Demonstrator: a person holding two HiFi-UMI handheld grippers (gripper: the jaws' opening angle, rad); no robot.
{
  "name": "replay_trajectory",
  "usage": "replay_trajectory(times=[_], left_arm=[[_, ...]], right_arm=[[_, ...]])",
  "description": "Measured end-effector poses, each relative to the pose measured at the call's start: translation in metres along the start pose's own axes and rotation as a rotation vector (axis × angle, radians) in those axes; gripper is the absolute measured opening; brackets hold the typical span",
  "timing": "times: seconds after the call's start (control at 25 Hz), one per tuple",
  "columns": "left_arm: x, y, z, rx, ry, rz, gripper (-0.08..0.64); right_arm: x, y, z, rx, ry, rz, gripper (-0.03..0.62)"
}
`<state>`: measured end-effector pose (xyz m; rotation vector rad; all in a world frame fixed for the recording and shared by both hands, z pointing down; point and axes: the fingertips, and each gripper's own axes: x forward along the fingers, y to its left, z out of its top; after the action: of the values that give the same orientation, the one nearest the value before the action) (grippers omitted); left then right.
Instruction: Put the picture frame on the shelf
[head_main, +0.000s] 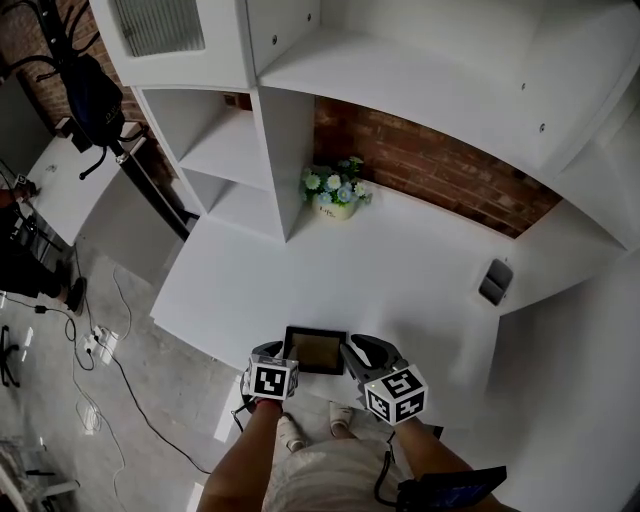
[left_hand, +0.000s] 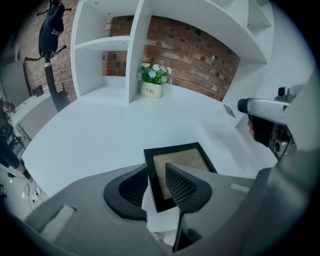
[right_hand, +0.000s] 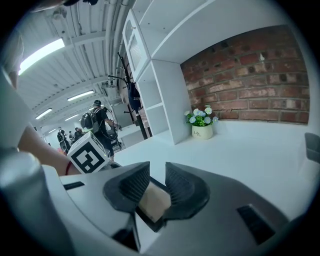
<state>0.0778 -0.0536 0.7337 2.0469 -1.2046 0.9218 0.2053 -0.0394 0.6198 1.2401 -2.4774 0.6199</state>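
Note:
A black picture frame (head_main: 315, 352) with a tan picture lies flat at the near edge of the white desk (head_main: 400, 270). My left gripper (head_main: 272, 352) stands at its left side. In the left gripper view the jaws (left_hand: 156, 168) straddle the frame's (left_hand: 182, 160) left border with room to spare, so it is open. My right gripper (head_main: 360, 352) is at the frame's right side. In the right gripper view its jaws (right_hand: 157, 167) stand apart on either side of the frame's edge (right_hand: 152, 200), not pressing on it.
White shelf compartments (head_main: 235, 150) rise at the desk's back left, under a long upper shelf (head_main: 430, 80). A pot of flowers (head_main: 335, 195) stands by the shelf's side wall. A small dark object (head_main: 495, 282) lies at the right. Cables (head_main: 100, 345) run over the floor.

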Motion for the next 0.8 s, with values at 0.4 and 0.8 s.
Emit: replay_trajectory(times=[0.4, 0.8], left_arm=[[0.019, 0.003, -0.013, -0.046, 0.109, 0.01, 0.107], [0.024, 0.006, -0.018, -0.041, 0.137, 0.027, 0.107]], right_arm=[[0.008, -0.007, -0.001, 0.006, 0.021, 0.025, 0.109], [0.007, -0.012, 0.006, 0.01, 0.011, 0.032, 0.107]])
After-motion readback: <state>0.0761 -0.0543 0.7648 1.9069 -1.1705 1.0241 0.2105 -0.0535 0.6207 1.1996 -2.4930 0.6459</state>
